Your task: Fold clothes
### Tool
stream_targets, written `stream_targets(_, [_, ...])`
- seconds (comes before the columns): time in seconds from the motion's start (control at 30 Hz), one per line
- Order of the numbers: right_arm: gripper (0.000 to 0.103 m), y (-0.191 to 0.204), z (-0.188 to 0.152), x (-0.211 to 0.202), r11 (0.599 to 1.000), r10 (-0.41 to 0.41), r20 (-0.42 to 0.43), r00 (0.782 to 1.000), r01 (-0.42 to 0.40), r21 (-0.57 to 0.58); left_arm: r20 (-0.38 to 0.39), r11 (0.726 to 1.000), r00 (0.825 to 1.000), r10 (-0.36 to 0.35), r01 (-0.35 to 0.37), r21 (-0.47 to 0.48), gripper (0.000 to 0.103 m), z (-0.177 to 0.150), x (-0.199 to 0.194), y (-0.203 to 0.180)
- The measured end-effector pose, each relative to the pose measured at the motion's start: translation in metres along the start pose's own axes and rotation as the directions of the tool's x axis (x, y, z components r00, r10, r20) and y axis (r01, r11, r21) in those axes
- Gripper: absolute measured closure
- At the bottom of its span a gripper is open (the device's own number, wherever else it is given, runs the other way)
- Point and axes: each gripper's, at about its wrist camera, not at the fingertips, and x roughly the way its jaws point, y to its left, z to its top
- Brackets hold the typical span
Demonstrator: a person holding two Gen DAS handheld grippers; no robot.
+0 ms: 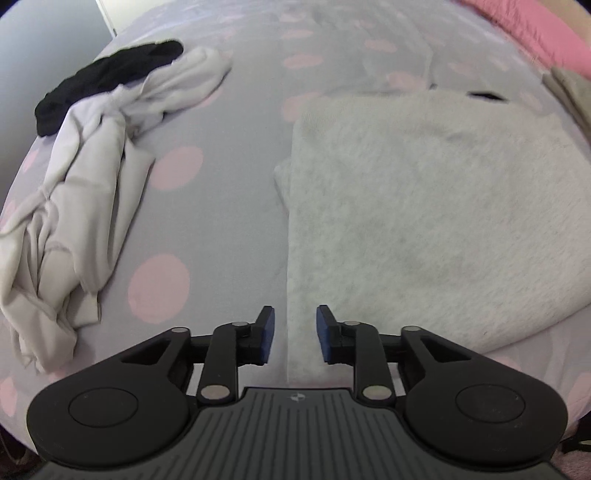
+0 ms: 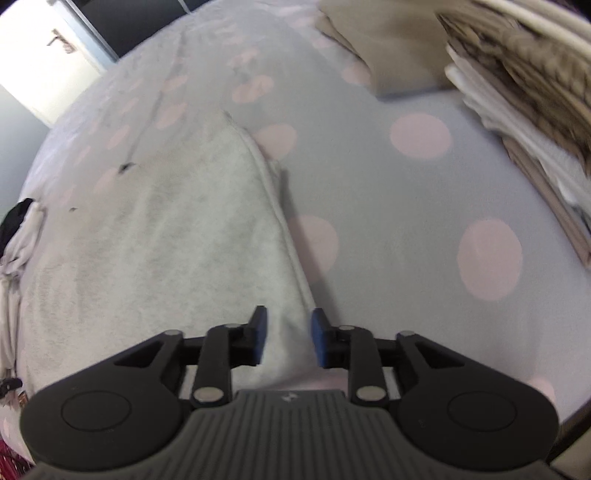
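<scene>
Both the left gripper (image 1: pixel 294 334) and right gripper (image 2: pixel 286 338) stand partly open, empty, straddling opposite edges of the grey garment (image 1: pixel 424 206); recommend pinching both edges level before folding.

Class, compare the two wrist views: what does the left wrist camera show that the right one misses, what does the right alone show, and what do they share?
Only the left wrist view shows the pink fabric at the top right corner.

Only the right wrist view shows the stack of folded clothes along the right edge, the folded beige item and the bright doorway.

Both show the fluffy grey garment on the dotted bedspread, and the white and black clothes pile. The left gripper and right gripper are both open.
</scene>
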Motion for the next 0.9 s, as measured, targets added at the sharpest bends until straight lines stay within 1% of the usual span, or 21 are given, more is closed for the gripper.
stream_targets(0.03, [0.058,0.003,0.006,-0.002,1.000,0.011,0.015,1.000,-0.011,-0.020,0.017,1.000,1.000,-0.011,0.011,0.002,0.072,0.006,-0.003,-0.002])
stream_targets(0.07, [0.055,0.006,0.012,-0.003,0.999,0.019,0.032,0.999,-0.018,-0.043,0.029,1.000,0.999,-0.023,0.023,0.006,0.070,0.013,-0.003,-0.005])
stream_targets(0.13, [0.043,0.011,0.027,0.003,0.996,0.033,0.040,0.999,-0.030,-0.083,0.049,0.999,0.998,-0.051,0.050,0.016,0.065,0.025,-0.001,-0.012])
stream_targets(0.17, [0.040,0.013,0.035,0.009,0.994,0.043,0.035,0.998,-0.039,-0.098,0.054,0.998,0.996,-0.065,0.064,0.021,0.065,0.031,0.001,-0.016])
stream_targets(0.2, [0.035,0.012,0.043,0.017,0.994,0.057,0.015,0.998,-0.055,-0.097,0.058,0.996,0.995,-0.081,0.080,0.027,0.065,0.036,0.004,-0.021])
stream_targets(0.27, [0.029,0.006,0.057,0.035,0.995,0.077,-0.023,0.997,-0.078,-0.062,0.073,0.993,0.991,-0.116,0.113,0.040,0.065,0.045,0.010,-0.029])
stream_targets(0.37, [0.029,-0.003,0.073,0.060,0.993,0.113,-0.076,0.991,-0.115,-0.014,0.095,0.986,0.982,-0.162,0.158,0.047,0.065,0.059,0.022,-0.040])
stream_targets(0.4, [0.030,-0.004,0.078,0.068,0.993,0.120,-0.090,0.989,-0.121,-0.011,0.100,0.984,0.980,-0.173,0.170,0.045,0.065,0.063,0.027,-0.043])
stream_targets(0.43, [0.033,-0.005,0.083,0.076,0.992,0.127,-0.104,0.986,-0.129,-0.008,0.100,0.983,0.978,-0.182,0.179,0.042,0.065,0.066,0.031,-0.046])
stream_targets(0.53, [0.041,-0.011,0.097,0.100,0.985,0.174,-0.148,0.974,-0.173,0.018,0.081,0.983,0.979,-0.185,0.182,0.036,0.065,0.076,0.046,-0.054])
stream_targets(0.63, [0.041,-0.016,0.104,0.124,0.979,0.206,-0.178,0.962,-0.200,0.050,0.072,0.981,0.979,-0.192,0.191,0.022,0.065,0.084,0.057,-0.060])
stream_targets(0.73, [0.041,-0.016,0.107,0.142,0.972,0.235,-0.177,0.956,-0.228,0.059,0.067,0.978,0.976,-0.208,0.208,0.011,0.065,0.090,0.066,-0.066])
stream_targets(0.8, [0.041,-0.011,0.108,0.147,0.968,0.252,-0.170,0.953,-0.247,0.046,0.063,0.978,0.976,-0.206,0.206,0.015,0.065,0.091,0.071,-0.070])
stream_targets(0.9, [0.043,-0.001,0.110,0.151,0.967,0.254,-0.166,0.953,-0.254,0.019,0.051,0.981,0.979,-0.196,0.195,0.025,0.065,0.092,0.078,-0.077])
